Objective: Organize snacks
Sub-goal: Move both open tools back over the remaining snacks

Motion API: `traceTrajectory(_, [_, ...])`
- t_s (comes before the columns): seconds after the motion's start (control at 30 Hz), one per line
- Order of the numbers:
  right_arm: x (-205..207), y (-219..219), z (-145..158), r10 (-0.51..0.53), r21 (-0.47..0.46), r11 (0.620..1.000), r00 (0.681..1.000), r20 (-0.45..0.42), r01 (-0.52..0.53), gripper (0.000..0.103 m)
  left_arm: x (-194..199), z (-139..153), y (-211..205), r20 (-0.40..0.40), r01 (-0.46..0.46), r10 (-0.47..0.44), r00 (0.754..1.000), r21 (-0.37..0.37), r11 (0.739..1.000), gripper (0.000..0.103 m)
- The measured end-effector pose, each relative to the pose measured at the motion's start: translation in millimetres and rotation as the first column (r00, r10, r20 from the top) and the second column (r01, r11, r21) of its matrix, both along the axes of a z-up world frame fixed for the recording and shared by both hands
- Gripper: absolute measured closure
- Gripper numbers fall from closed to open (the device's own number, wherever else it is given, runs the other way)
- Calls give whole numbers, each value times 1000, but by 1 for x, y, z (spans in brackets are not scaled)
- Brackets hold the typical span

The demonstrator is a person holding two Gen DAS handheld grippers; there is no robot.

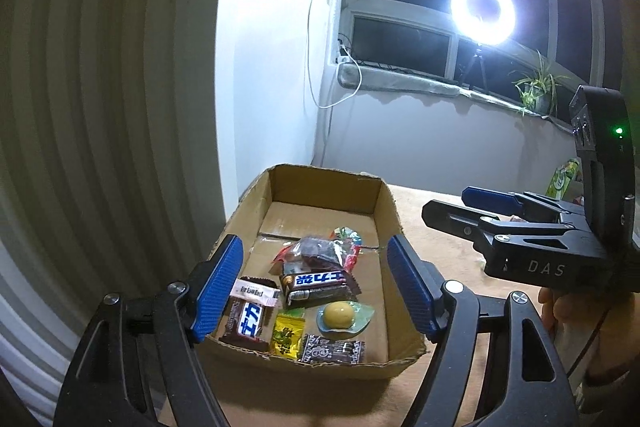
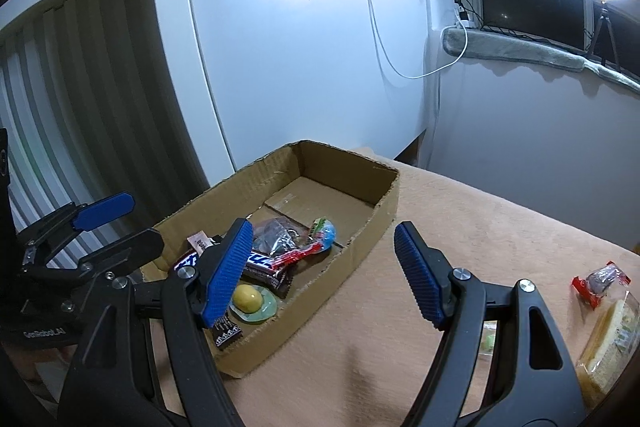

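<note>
Cardboard box (image 1: 390,205) sits on the bench (image 2: 500,227) near the wall, holding Snickers bars (image 1: 316,285), a yellow candy packet (image 1: 287,335), a round yellow jelly cup (image 1: 340,315) and a red-ended clear pack (image 1: 316,251). Your left gripper (image 1: 316,291) hangs above the box, jaws apart, nothing between them. Your right gripper (image 2: 320,275) is likewise spread and unloaded over the box's right wall. Another red-wrapped snack (image 2: 600,281) and a packaged cake (image 2: 610,341) lie well apart on the bench to the right
</note>
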State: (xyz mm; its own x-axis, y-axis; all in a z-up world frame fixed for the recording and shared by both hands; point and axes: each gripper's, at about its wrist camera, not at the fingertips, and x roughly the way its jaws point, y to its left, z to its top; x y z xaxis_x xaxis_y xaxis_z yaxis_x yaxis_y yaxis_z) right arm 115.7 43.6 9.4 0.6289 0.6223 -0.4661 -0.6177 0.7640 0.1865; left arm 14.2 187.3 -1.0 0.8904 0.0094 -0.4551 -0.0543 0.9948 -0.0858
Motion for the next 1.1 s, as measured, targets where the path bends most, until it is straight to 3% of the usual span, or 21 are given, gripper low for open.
traceTrajectory(0.23, [24,-19,-23,-64,-25,998,997,-44,63,27,-1,1,-16,-4,27,-27,1000,4,1000,23])
traceTrajectory(0.4, [48,-54,-44,-143,-75,988,987,-79,137,27,7,-1,-46,-32,101,-101,994,22,995,23])
traceTrajectory(0.57, [80,-116,-70,-275,-108,960,943,-186,259,27,21,-9,-84,-75,189,-188,979,10,982,23])
traceTrajectory(0.7, [80,-154,-90,-288,-91,958,915,-282,273,25,30,-20,-115,-110,263,-262,959,-6,965,23])
traceTrajectory(0.83, [64,-182,-97,-324,-148,944,911,-256,295,25,36,-26,-136,-132,299,-297,946,0,954,23])
traceTrajectory(1.0, [63,-227,-101,-437,-235,892,870,-227,386,25,45,-31,-144,-150,311,-309,939,-12,950,23])
traceTrajectory(1.1, [71,-237,-98,-445,-226,890,860,-251,395,25,54,-41,-147,-176,317,-317,932,-31,948,23])
